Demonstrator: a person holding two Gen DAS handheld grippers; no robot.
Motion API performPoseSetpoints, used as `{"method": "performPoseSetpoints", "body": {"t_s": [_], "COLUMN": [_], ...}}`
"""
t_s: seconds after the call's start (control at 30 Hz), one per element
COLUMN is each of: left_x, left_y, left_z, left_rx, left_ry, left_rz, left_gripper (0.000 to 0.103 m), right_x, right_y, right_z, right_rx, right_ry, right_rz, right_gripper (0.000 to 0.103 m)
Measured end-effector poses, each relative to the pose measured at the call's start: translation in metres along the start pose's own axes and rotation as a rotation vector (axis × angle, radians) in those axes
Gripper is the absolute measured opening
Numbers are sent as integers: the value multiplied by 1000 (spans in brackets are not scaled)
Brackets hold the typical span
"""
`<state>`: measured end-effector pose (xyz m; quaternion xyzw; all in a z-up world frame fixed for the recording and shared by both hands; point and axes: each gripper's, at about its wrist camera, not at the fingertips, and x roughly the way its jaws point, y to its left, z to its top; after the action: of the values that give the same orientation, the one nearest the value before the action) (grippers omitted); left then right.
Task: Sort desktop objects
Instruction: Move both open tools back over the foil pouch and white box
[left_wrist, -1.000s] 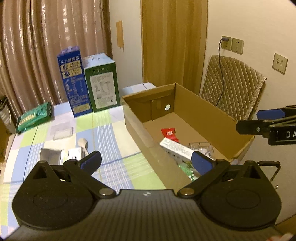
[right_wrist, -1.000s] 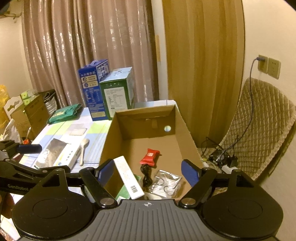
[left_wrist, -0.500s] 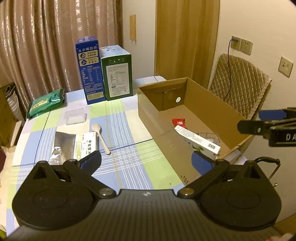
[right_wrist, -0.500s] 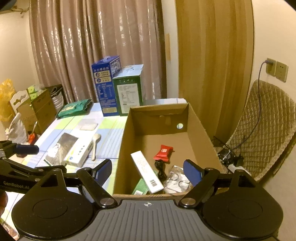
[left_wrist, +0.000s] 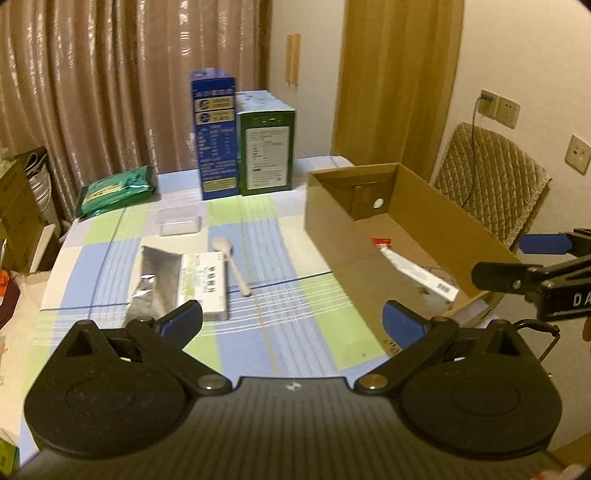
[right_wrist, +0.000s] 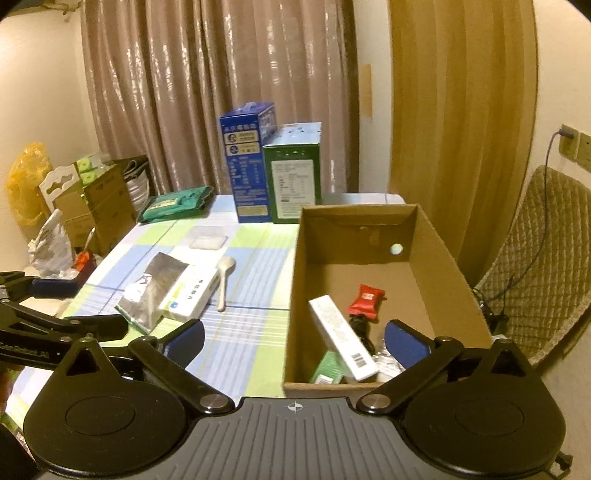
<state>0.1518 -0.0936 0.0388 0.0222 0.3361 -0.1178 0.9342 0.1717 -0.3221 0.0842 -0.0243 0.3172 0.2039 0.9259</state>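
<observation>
An open cardboard box (left_wrist: 436, 206) (right_wrist: 443, 258) stands on the right of the checked tablecloth. In it lie a long white box (right_wrist: 341, 338), a red packet (right_wrist: 366, 301), a black cable (right_wrist: 360, 326) and a green pack (right_wrist: 328, 365). On the cloth are a white medicine box (left_wrist: 203, 280) (right_wrist: 190, 293), a silver foil pouch (left_wrist: 157, 280), a white spoon (left_wrist: 232, 264) and a clear plastic case (left_wrist: 179, 223). My left gripper (left_wrist: 291, 321) hovers open over the cloth, empty. My right gripper (right_wrist: 294, 339) is above the box's near end, its jaws opening with nothing held.
A blue carton (left_wrist: 214, 136) and a green carton (left_wrist: 267, 147) stand at the table's far edge, with a green packet (left_wrist: 116, 190) to their left. A quilted chair (right_wrist: 546, 258) is right of the box. Boxes and bags (right_wrist: 92, 206) crowd the left side.
Both grippers have drawn back toward the near edge and left, so more of the table shows. The right jaws have spread wider. The long white box stays in the cardboard box.
</observation>
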Motion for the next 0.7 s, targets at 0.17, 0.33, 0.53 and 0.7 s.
{"method": "performPoseSetpoints", "body": {"t_s": [0.17, 0.33, 0.53, 0.7], "left_x": [-8, -16, -21, -9], "left_y": [43, 89, 122, 137], "left_z": [-15, -26, -31, -34], "left_rx": [-29, -102, -135, -114], "left_ry": [18, 21, 3, 16], "left_rz": [65, 111, 156, 167], "left_gripper": [102, 102, 102, 102], "right_x": [9, 20, 37, 56], "right_y": [21, 47, 78, 100], "right_z": [4, 10, 14, 16], "right_rx": [-14, -24, -41, -45], "right_ry": [3, 4, 12, 28], "right_rz": [33, 75, 124, 153], "right_gripper": [101, 101, 101, 101]}}
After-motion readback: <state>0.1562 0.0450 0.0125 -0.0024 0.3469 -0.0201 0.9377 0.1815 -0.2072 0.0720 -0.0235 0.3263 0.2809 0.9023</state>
